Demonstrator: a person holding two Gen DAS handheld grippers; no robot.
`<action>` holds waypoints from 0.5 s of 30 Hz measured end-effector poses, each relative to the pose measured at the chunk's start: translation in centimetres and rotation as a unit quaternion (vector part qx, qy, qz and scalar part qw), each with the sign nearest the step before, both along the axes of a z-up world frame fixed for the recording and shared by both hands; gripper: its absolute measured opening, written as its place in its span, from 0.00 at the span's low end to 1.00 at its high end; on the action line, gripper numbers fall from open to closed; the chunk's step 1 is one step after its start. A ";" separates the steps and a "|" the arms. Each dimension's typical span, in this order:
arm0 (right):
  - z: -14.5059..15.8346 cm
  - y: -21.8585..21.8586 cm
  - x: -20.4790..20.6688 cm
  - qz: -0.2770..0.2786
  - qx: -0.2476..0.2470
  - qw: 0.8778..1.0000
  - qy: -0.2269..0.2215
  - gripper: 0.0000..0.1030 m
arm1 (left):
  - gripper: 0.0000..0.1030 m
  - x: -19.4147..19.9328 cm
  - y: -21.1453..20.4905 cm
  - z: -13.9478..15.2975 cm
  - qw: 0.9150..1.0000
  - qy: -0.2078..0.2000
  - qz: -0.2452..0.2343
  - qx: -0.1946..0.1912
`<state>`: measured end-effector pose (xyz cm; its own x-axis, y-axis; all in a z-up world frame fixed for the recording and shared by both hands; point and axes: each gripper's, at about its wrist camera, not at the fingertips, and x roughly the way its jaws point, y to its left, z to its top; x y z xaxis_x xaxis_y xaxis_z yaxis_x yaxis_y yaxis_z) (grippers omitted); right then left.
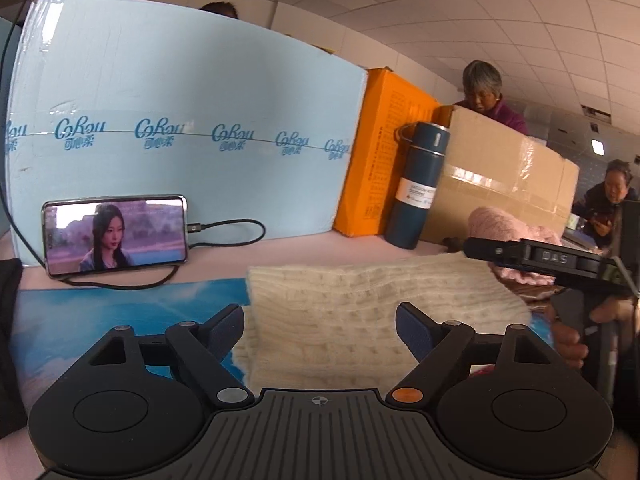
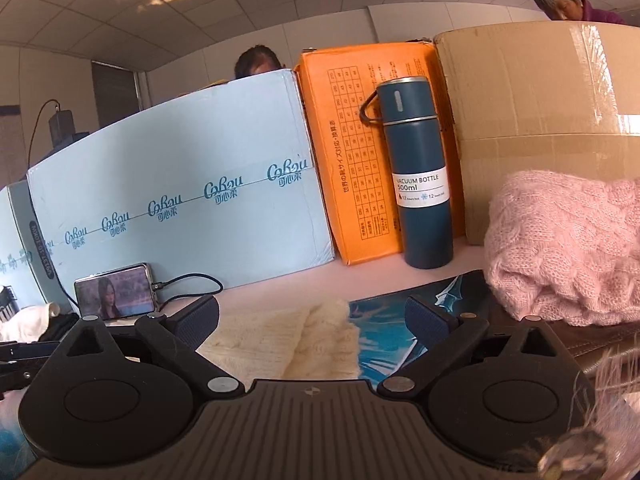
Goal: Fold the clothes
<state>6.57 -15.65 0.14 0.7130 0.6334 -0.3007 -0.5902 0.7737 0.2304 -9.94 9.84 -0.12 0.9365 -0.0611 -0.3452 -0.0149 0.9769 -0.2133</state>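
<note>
Left gripper [image 1: 320, 330]: jaws spread wide, nothing pinched; the cream sweater lies under and between the two fingers, and the pads are clear of it.
Right gripper [image 2: 312, 320]: jaws spread wide as well, gripping nothing; one edge of the cream knit and a strip of the blue mat show in the gap.
Cream sweater [image 1: 360, 312]: folded into a thick, flat bundle on the blue mat [image 1: 100, 320], straight ahead of the left gripper.
Pink sweater [image 2: 568, 248]: a soft heap to the right of the cream one, in front of the brown cardboard box [image 2: 540, 120].
Flask [image 2: 420, 176]: dark blue, upright, with a white label, standing between the orange box [image 2: 344, 152] and the brown box, behind the clothes.
Pale blue carton [image 1: 180, 120]: long, printed with a row of blue logos, standing along the back of the table.
Phone [image 1: 116, 236]: propped on its side against the carton, screen lit, a black cable plugged into its right end.
People: one bends over behind the brown box; another sits farther off at the right.
</note>
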 end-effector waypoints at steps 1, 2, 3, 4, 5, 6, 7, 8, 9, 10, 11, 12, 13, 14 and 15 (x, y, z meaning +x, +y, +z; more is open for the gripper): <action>-0.4 0.2 0.5 -0.004 0.005 1.000 0.013 0.97 | 0.92 0.0 -0.3 0.0 1.000 -0.006 -0.014 -0.004; -0.7 0.3 1.0 -0.008 0.011 1.000 0.027 0.97 | 0.94 0.0 -0.5 0.0 1.000 -0.010 -0.019 -0.004; -1.1 0.2 1.5 -0.012 0.022 0.999 0.047 0.97 | 0.94 0.0 -0.7 0.0 1.000 -0.014 -0.024 -0.003; -1.4 -0.1 1.9 -0.013 0.033 0.997 0.064 0.95 | 0.95 0.1 -0.8 -0.1 1.000 -0.014 -0.025 -0.001; -1.6 -0.4 2.1 -0.008 0.049 0.996 0.073 0.95 | 0.95 0.1 -0.9 -0.2 1.000 -0.012 -0.022 0.003; -1.8 -0.7 2.3 -0.002 0.066 0.995 0.081 0.94 | 0.95 0.2 -1.0 -0.2 1.000 -0.011 -0.020 0.005; -1.8 -0.9 2.4 0.001 0.075 0.994 0.080 0.92 | 0.95 0.2 -1.0 -0.2 1.000 -0.011 -0.020 0.006; -1.7 -0.8 2.3 0.003 0.073 0.994 0.076 0.84 | 0.96 0.2 -1.0 -0.2 1.000 -0.010 -0.020 0.007; -1.7 -0.7 2.3 0.005 0.069 0.995 0.072 0.79 | 0.96 0.2 -1.1 -0.2 1.000 -0.010 -0.020 0.008; -1.6 -0.5 2.3 0.006 0.062 0.996 0.071 0.68 | 0.96 0.1 -1.2 -0.1 1.000 -0.010 -0.022 0.009; -1.6 -0.4 2.2 0.007 0.058 0.996 0.073 0.56 | 0.96 0.0 -1.4 0.0 0.999 -0.012 -0.028 0.012; -1.6 -0.3 2.1 0.001 0.055 0.996 0.075 0.47 | 0.97 -0.1 -1.5 0.0 0.999 -0.014 -0.034 0.013; -1.6 -0.4 1.9 -0.003 0.055 0.996 0.072 0.43 | 0.97 -0.1 -1.6 0.1 0.999 -0.015 -0.044 0.010; -1.4 -0.7 1.6 -0.006 0.057 0.996 0.065 0.34 | 0.97 -0.2 -1.7 0.1 0.998 -0.016 -0.058 0.003; -1.3 -0.9 1.3 -0.007 0.059 0.997 0.057 0.28 | 0.97 -0.1 -1.7 0.1 0.997 -0.016 -0.073 -0.005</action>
